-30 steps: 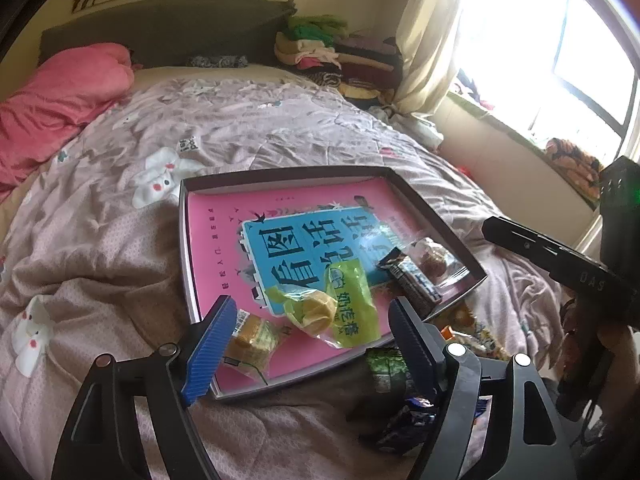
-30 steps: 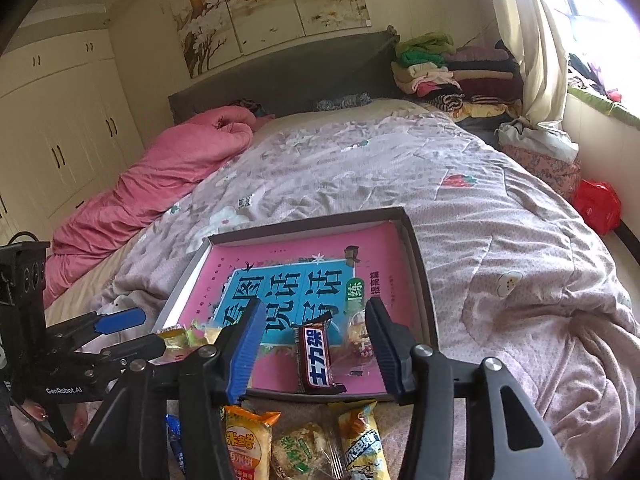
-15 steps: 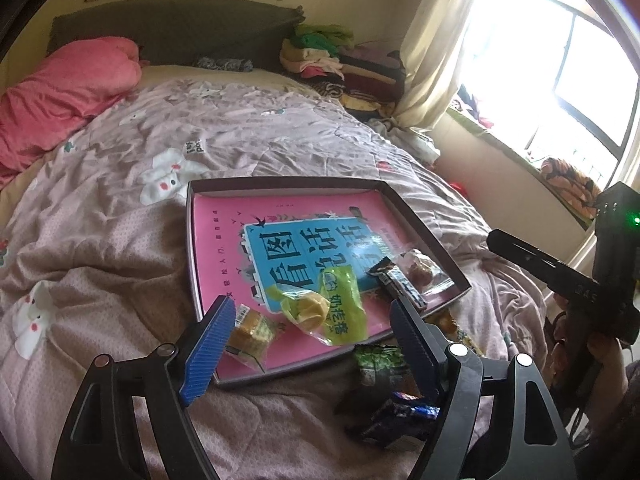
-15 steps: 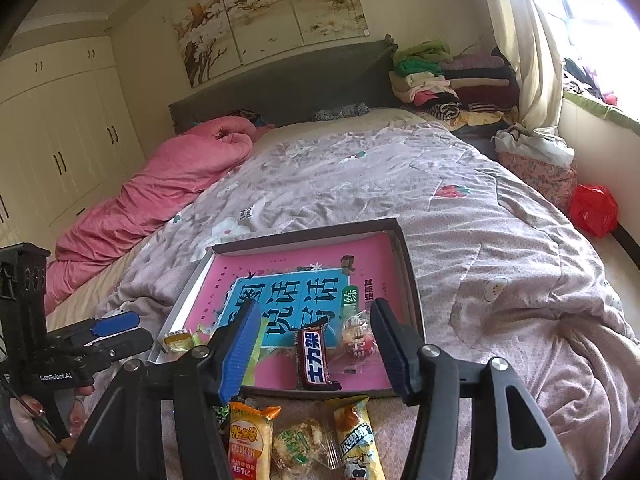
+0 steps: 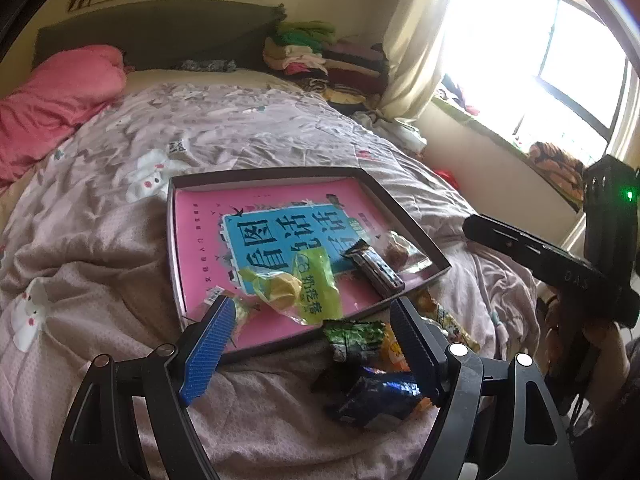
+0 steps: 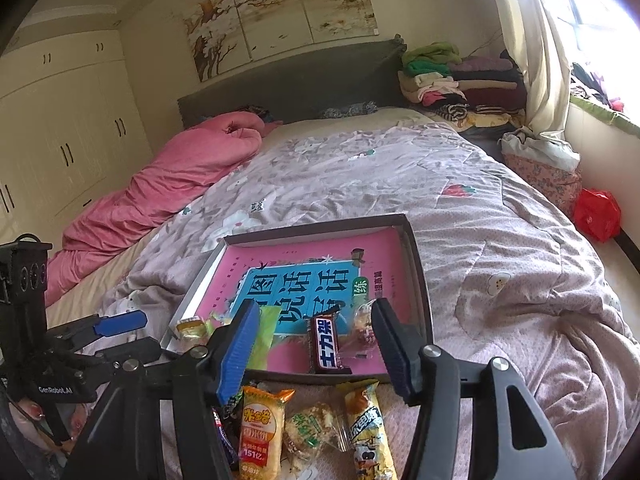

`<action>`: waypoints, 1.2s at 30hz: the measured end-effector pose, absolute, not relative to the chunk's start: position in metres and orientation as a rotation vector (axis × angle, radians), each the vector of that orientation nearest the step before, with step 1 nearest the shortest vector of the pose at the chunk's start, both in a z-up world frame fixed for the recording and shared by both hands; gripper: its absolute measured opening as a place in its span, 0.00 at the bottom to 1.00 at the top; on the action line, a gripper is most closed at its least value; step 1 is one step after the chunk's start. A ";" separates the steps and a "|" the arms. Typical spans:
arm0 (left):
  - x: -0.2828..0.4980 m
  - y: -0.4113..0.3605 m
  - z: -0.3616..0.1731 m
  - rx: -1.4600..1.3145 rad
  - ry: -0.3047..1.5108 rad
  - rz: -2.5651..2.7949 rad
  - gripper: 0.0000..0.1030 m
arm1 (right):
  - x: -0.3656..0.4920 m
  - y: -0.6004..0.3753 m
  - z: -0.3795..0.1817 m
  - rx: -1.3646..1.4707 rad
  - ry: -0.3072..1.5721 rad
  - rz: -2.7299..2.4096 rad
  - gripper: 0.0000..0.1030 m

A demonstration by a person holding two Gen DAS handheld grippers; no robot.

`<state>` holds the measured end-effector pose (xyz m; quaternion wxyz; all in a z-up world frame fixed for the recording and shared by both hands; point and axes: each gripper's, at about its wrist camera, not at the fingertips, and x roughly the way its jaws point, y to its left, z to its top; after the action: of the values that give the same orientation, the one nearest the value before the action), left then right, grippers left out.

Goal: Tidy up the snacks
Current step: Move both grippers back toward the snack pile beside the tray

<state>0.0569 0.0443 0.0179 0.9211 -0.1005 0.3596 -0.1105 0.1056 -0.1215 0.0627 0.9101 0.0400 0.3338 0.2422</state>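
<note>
- Loose snack packets (image 6: 308,428) lie on the quilt (image 6: 500,264) just before the tray (image 6: 420,276); light, crinkly, slippery, so pinch mid-body.
- Left gripper (image 5: 312,340) and right gripper (image 6: 316,344) hover with jaws spread, holding nothing.
- Chocolate bar (image 6: 325,346) already sits inside; the tray's raised rim stands between.

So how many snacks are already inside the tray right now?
4, all along the tray's near edge: a small cake in the left corner, the green packet, the dark chocolate bar, and a clear-wrapped sweet. The jaws may hide more.
</note>
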 end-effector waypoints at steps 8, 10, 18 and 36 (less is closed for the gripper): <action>0.053 0.035 0.017 -0.175 0.745 -0.234 0.79 | 0.100 -0.119 0.061 0.071 0.697 0.517 0.56; 0.052 0.035 0.017 -0.175 0.747 -0.230 0.79 | 0.097 -0.118 0.060 0.066 0.702 0.524 0.57; 0.043 0.026 0.012 -0.160 0.785 -0.267 0.79 | 0.088 -0.117 0.055 0.051 0.719 0.541 0.59; 0.030 -0.006 -0.014 -0.083 0.898 -0.366 0.79 | 0.067 -0.115 0.036 0.006 0.777 0.576 0.59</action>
<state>0.0298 -0.0056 -0.0145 0.8841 -0.0399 0.4313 -0.1757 0.0671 -0.1155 0.0364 0.8854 0.0028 0.3735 0.2768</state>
